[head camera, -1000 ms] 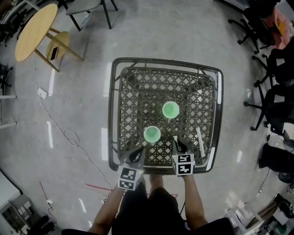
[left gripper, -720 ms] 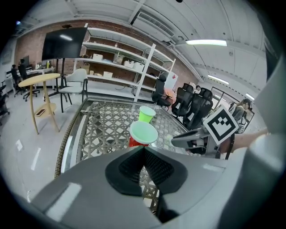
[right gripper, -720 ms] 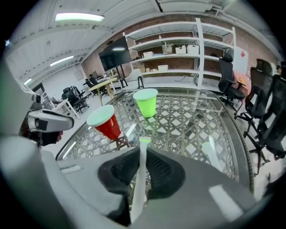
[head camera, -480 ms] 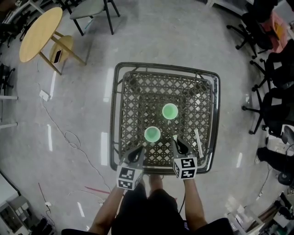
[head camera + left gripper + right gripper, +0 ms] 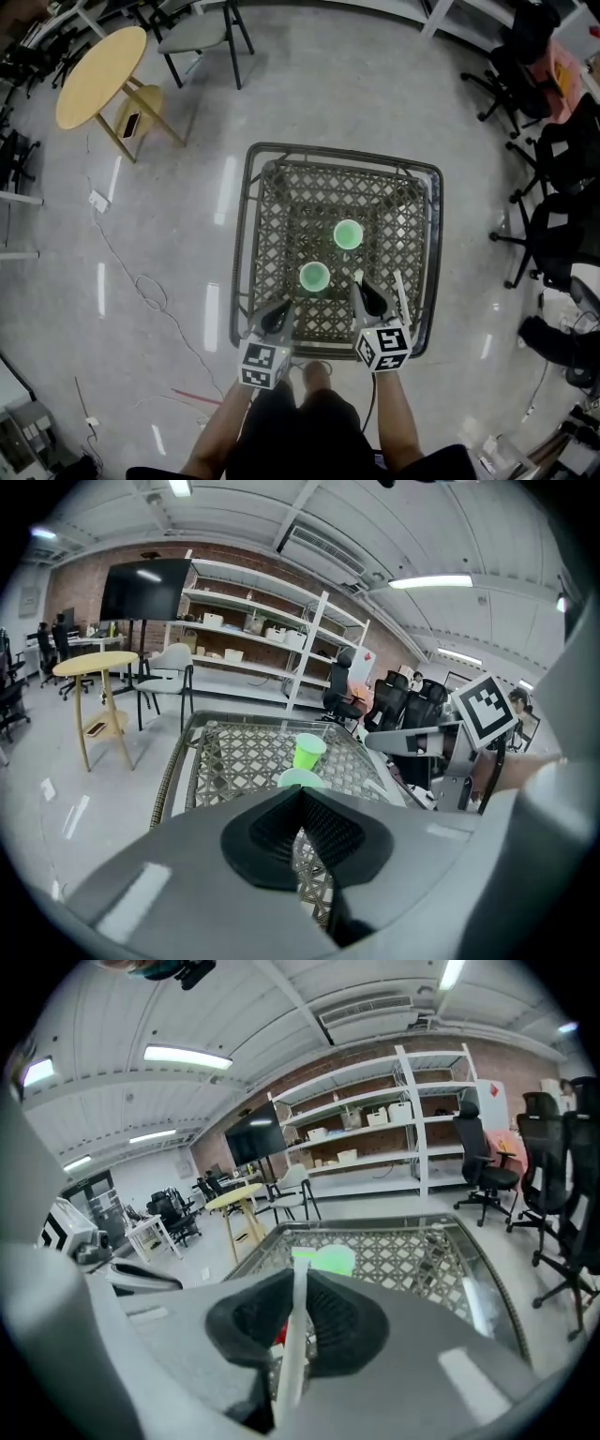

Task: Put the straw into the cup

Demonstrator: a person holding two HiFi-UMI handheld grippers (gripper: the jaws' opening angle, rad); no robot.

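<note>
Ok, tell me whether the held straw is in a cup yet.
Out: the straw sits clamped in the right gripper, apart from the nearer cup.

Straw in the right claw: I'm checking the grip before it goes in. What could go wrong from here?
The straw is thin and pinched by the right claw alone, so it may slip or tilt. The near cup looks light; a nudge from the claw could tip it.

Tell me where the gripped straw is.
The straw is clamped between the right gripper's jaws. In the head view it sits just right of the near cup, above the table's near right part.
</note>
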